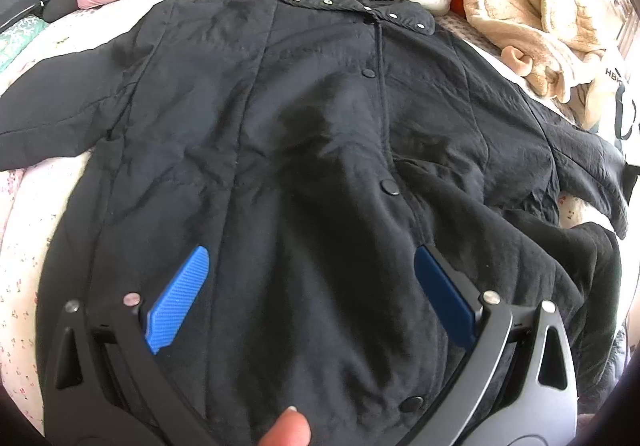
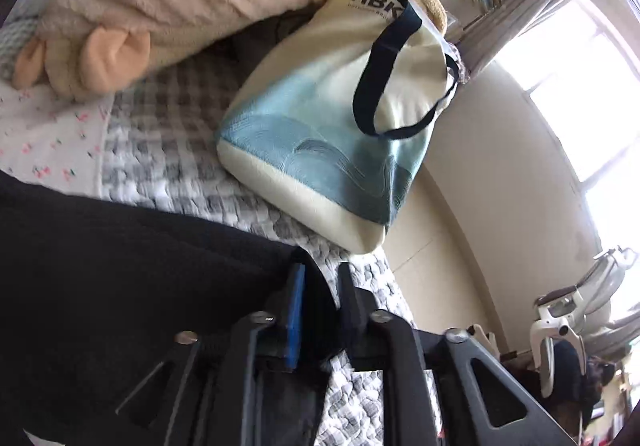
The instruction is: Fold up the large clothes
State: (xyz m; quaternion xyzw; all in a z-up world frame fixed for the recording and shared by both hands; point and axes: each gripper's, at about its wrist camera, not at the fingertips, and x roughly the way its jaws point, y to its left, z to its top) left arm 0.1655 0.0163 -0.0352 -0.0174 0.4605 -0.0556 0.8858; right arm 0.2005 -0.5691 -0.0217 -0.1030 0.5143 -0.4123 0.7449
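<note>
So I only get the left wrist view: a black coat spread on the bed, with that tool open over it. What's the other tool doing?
Observer: The right tool looks closed on the coat, pinching its edge near the side of the bed.
Visitor: And what's next to it there?
Observer: A cream bag with a pale blue wave band and dark handles, lying on a grey checked quilt.
Visitor: Anything beyond the bed?
Observer: A bright window, with what looks like a white chair below it.
</note>
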